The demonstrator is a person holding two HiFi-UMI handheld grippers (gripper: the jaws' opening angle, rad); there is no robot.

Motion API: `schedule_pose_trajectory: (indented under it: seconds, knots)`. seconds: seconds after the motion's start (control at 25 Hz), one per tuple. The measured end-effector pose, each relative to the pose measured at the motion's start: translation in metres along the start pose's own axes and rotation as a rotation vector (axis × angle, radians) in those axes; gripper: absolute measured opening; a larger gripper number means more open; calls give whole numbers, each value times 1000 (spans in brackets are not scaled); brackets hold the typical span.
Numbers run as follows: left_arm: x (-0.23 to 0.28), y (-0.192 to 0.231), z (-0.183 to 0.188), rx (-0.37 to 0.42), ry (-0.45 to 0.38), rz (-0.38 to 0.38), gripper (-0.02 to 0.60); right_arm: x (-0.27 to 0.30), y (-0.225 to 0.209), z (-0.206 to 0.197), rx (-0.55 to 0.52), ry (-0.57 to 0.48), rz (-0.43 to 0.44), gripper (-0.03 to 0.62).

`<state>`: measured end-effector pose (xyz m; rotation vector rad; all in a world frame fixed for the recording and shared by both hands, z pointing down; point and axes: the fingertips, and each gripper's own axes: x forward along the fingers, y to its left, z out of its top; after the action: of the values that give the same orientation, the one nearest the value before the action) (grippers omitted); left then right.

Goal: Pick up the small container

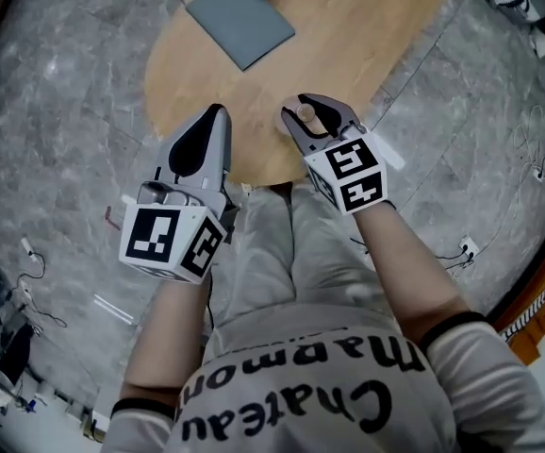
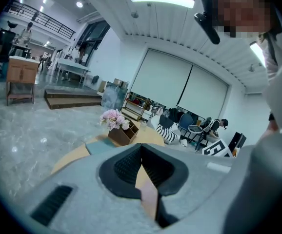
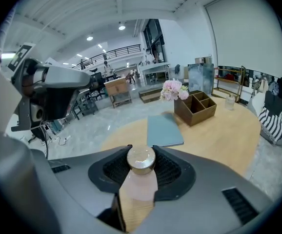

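The small container [image 3: 141, 161], a pale pink bottle with a round metallic cap, sits between the jaws of my right gripper [image 3: 141, 154], whose ribbed pads press on both sides of the cap. In the head view the same container [image 1: 305, 113] shows in the right gripper [image 1: 314, 111] above the near edge of the round wooden table [image 1: 348, 26]. Whether it rests on the table or hangs just off it I cannot tell. My left gripper [image 1: 218, 113] is beside it to the left, shut, with nothing between its jaws [image 2: 141, 150].
A blue-grey mat [image 1: 240, 19] lies on the table's far left part. A wooden organiser [image 3: 195, 107] with pink flowers [image 3: 172, 89] stands at the table's far side. Grey marble floor surrounds the table, and the person's legs are right below the near edge.
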<state>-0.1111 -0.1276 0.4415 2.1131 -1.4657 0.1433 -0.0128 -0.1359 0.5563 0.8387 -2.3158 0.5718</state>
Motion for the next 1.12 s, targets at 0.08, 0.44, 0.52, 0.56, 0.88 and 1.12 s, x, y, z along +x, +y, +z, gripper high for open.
schedule_pose_trajectory:
  seconds: [0.08,0.44,0.52,0.56,0.88,1.12]
  knots:
    - [-4,-3,18,22,-11,-1,15,-9,-1,19,8,-19,-21,130]
    - [-28,-21,110,71,-147,-1,15,-57,3,116,-78,-120,-69,130]
    - [-34,-31,131,95,-181,-17,15,-72,7,137,-110,-143,-83,130]
    - [-36,-36,141,107,-197,-27,15,-79,8,147,-117,-158,-89,130]
    - [-56,-65,210,184,-325,-75,15,-137,23,235,-178,-313,-135,130]
    - [-71,-86,254,256,-417,-120,15,-185,31,293,-197,-459,-181,130]
